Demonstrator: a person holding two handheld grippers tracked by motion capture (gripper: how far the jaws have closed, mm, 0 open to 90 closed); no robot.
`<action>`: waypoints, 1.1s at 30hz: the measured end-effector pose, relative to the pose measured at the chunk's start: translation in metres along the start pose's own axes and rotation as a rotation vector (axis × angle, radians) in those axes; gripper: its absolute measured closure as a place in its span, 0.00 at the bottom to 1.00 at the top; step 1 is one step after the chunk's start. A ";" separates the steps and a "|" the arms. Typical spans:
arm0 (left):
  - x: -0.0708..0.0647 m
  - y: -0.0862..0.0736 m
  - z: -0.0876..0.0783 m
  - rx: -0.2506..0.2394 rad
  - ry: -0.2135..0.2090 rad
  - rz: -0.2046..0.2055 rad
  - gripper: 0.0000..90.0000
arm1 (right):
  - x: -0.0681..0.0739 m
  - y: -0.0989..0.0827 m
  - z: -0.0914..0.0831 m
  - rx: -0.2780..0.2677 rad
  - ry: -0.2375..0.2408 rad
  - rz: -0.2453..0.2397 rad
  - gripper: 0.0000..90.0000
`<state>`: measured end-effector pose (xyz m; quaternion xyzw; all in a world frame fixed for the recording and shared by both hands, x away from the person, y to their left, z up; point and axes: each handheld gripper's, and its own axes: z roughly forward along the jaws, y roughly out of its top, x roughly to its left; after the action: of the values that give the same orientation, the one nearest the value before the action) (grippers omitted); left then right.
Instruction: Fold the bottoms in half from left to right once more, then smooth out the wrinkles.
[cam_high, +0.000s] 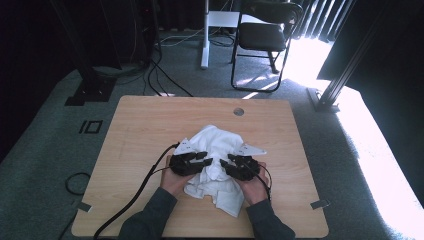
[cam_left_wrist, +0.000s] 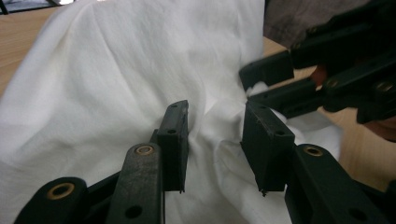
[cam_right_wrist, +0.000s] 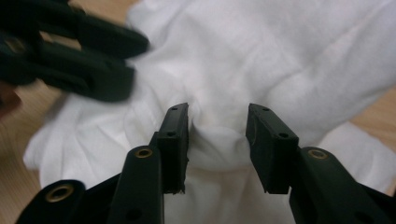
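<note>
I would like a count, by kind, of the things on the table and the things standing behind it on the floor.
White cloth, crumpled on the table: 1
Black grippers, left gripper and right gripper, both open at the cloth: 2
Black folding chair behind the table: 1
Total: 4

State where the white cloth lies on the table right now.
In the high view the white cloth lies crumpled near the table's middle, toward the person's edge, with the left gripper and right gripper on it.
</note>
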<state>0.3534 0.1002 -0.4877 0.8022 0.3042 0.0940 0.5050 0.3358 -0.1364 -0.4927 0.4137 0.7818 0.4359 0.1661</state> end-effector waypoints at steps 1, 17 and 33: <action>0.000 0.001 -0.002 -0.012 -0.005 0.001 0.68 | -0.001 -0.003 -0.001 0.009 -0.011 -0.007 0.67; 0.016 0.004 -0.001 0.011 0.068 0.002 0.67 | -0.019 -0.026 0.002 0.128 -0.039 -0.007 0.60; -0.010 -0.006 0.016 0.017 0.043 0.028 0.67 | -0.002 0.009 -0.026 -0.095 -0.093 -0.045 0.54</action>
<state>0.3506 0.0835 -0.4988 0.8086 0.3042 0.1155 0.4901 0.3250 -0.1494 -0.4705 0.4077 0.7607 0.4490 0.2314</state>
